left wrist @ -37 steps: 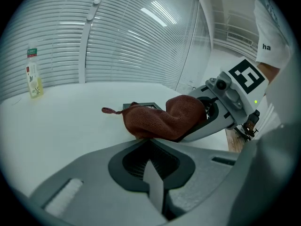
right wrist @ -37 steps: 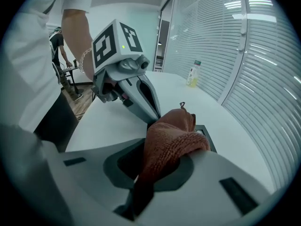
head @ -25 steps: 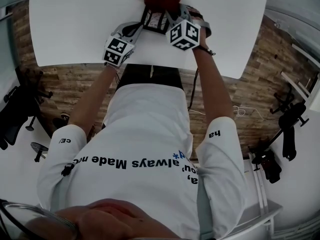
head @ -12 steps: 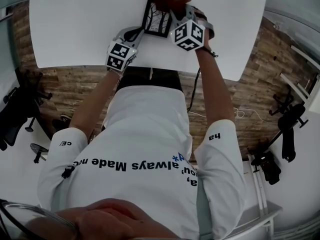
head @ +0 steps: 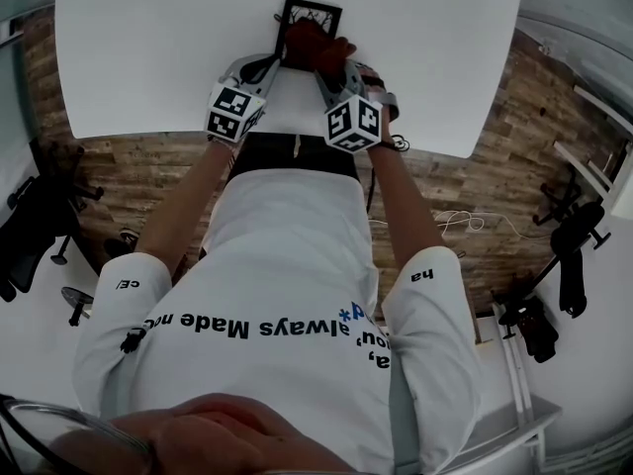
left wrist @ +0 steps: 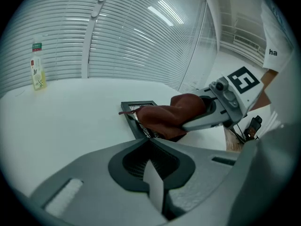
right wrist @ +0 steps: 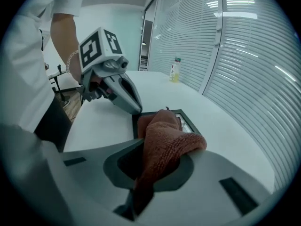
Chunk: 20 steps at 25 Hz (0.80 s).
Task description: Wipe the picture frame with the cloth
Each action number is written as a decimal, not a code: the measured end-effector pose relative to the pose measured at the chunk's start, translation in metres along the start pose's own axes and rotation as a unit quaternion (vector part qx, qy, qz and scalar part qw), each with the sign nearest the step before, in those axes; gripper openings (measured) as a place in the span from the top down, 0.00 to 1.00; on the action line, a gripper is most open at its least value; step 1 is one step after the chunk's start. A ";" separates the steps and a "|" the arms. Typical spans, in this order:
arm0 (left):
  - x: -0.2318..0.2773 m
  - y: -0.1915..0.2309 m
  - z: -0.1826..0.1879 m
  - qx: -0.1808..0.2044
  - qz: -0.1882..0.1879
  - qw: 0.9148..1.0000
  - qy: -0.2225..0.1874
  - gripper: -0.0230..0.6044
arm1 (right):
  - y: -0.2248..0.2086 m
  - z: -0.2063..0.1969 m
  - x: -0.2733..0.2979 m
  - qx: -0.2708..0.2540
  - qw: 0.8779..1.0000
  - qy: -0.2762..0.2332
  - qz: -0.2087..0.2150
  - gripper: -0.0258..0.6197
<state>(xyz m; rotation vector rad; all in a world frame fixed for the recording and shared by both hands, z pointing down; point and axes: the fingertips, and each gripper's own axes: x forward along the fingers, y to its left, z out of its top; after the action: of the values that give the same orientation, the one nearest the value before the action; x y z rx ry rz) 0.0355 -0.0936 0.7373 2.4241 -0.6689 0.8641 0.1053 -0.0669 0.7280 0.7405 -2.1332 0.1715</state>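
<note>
Mid-wipe: pressing cloth point(right wrist: 167, 131), clamped in right gripper point(right wrist: 162, 157), onto picture frame point(head: 315, 8) at 12 o'clock; pinching its 7 o'clock corner with left gripper point(left wrist: 148, 141). Next, likely: sweeping across uncovered glass.

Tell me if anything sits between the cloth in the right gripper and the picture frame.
Nothing visible does. The cloth, clamped in the right gripper, lies directly on the picture frame. The left gripper pinches the frame's near corner, off to the side of the cloth.
</note>
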 end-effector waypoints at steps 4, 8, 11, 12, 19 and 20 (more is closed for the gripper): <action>0.000 0.000 0.000 0.002 0.000 1.000 0.001 0.96 | 0.030 -0.001 -0.004 0.011 1.000 -0.005 0.010 0.91; 0.000 0.002 -0.001 0.006 0.000 1.000 0.003 0.96 | 0.032 0.001 -0.002 0.024 1.000 -0.007 0.003 0.91; 0.000 0.003 -0.001 -0.001 0.000 1.000 0.006 0.96 | 0.017 0.007 -0.009 0.067 0.997 -0.025 -0.013 0.91; -0.001 0.003 0.000 -0.006 -0.002 1.000 0.005 0.96 | 0.010 0.011 -0.013 0.087 0.995 -0.034 -0.021 0.91; -0.041 -0.014 0.068 0.003 -0.012 0.996 -0.089 0.96 | -0.048 0.068 -0.079 0.184 0.972 -0.123 -0.079 0.91; -0.050 -0.018 0.083 0.008 -0.012 0.994 -0.107 0.96 | -0.055 0.081 -0.092 0.190 0.968 -0.139 -0.086 0.91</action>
<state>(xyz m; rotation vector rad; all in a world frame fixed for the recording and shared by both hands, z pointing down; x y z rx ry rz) 0.0483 -0.1137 0.6416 2.5558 -0.7093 0.6074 0.1241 -0.1002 0.5992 1.2301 -2.3128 0.4110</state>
